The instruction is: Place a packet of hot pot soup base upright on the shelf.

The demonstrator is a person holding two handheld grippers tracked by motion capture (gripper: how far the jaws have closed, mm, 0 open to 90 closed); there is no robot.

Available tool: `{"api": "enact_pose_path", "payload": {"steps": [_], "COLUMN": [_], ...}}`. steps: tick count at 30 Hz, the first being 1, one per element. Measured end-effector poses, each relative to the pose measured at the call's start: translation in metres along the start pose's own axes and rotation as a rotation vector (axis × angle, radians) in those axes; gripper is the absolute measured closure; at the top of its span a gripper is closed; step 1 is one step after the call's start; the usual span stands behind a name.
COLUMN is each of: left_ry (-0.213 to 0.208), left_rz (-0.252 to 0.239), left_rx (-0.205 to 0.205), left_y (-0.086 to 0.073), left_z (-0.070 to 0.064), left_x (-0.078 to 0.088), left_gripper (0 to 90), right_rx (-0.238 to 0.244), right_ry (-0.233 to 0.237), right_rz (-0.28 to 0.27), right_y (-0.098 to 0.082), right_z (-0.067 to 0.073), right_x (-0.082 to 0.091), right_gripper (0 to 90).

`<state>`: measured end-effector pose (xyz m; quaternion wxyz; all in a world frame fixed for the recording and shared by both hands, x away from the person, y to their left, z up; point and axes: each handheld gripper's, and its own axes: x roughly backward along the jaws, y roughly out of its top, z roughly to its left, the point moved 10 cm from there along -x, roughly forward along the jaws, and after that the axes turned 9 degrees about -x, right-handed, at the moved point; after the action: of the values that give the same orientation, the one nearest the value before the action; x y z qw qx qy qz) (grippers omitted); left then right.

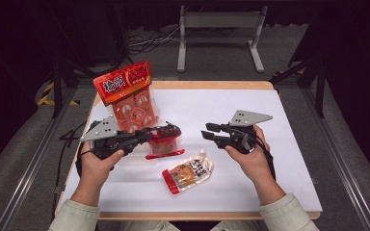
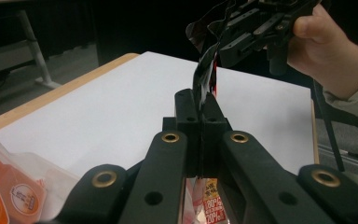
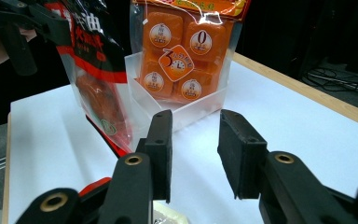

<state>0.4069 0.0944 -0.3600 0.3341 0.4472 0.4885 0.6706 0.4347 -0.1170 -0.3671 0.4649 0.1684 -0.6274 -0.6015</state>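
High view: at centre left our left gripper point(image 1: 166, 134) pinches a dark red pouch point(image 1: 164, 143) and holds it just above the table point(image 1: 270, 120), beside the clear bin point(image 1: 142, 120) at upper left where an orange pack point(image 1: 125, 91) already stands upright. In the left gripper view the jaws sit closed flat on the pouch's top edge point(image 2: 205, 79). Our right gripper point(image 1: 211, 132) hovers at centre right with nothing between its jaws, which stand partly apart. A third pouch point(image 1: 189, 174) lies flat at lower centre.

We judge the step to be setting the red pouch into the bin. To do it well we should lift it over the near wall, keep it hanging straight, and lower it in front of the orange pack before letting go; the free gripper can steady the bin or the swaying lower edge.

Writing: the orange pack's header carries large white Chinese characters we cannot read surely, and in the right gripper view its labels show "0" and "3". The red pouch point(image 3: 100, 79) shows white characters, one seemingly 油. Small print near the left jaws reads "100%".
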Motion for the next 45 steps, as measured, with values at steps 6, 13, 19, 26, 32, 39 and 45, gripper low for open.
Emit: {"api": "enact_pose_path", "payload": {"steps": [6,13,19,26,32,39,45], "left_ry": [0.003,0.019,0.04,0.076,0.082,0.084,0.092], "left_rz": [-0.01,-0.004,0.016,0.032,0.042,0.053,0.079], "left_rx": [-0.014,-0.032,-0.025,-0.015,-0.01,-0.026,-0.022], "left_y": [0.01,0.014,0.011,0.005,0.002,-0.001,-0.008], "left_z": [0.013,0.029,0.046,0.061,0.07,0.077,0.085], "left_x": [0.008,0.016,0.021,0.024,0.029,0.034,0.04], "left_gripper": [89.7,89.7,89.7,89.7,89.7,89.7,89.7], "right_rx": [-0.007,-0.011,-0.011,-0.013,-0.02,-0.026,-0.032], "right_ry": [-0.001,0.004,0.003,-0.006,-0.022,-0.035,-0.039], "right_rz": [0.005,0.004,0.002,0.002,-0.001,0.003,-0.002], "right_y": [-0.001,-0.002,-0.003,-0.005,-0.006,-0.007,-0.007], "right_z": [-0.003,-0.003,-0.004,-0.007,-0.012,-0.016,-0.018], "right_x": [-0.001,-0.001,0.001,0.002,0.006,0.008,0.011], "right_gripper": [67.2,67.1,67.1,67.8,67.9,68.6,69.1]}}
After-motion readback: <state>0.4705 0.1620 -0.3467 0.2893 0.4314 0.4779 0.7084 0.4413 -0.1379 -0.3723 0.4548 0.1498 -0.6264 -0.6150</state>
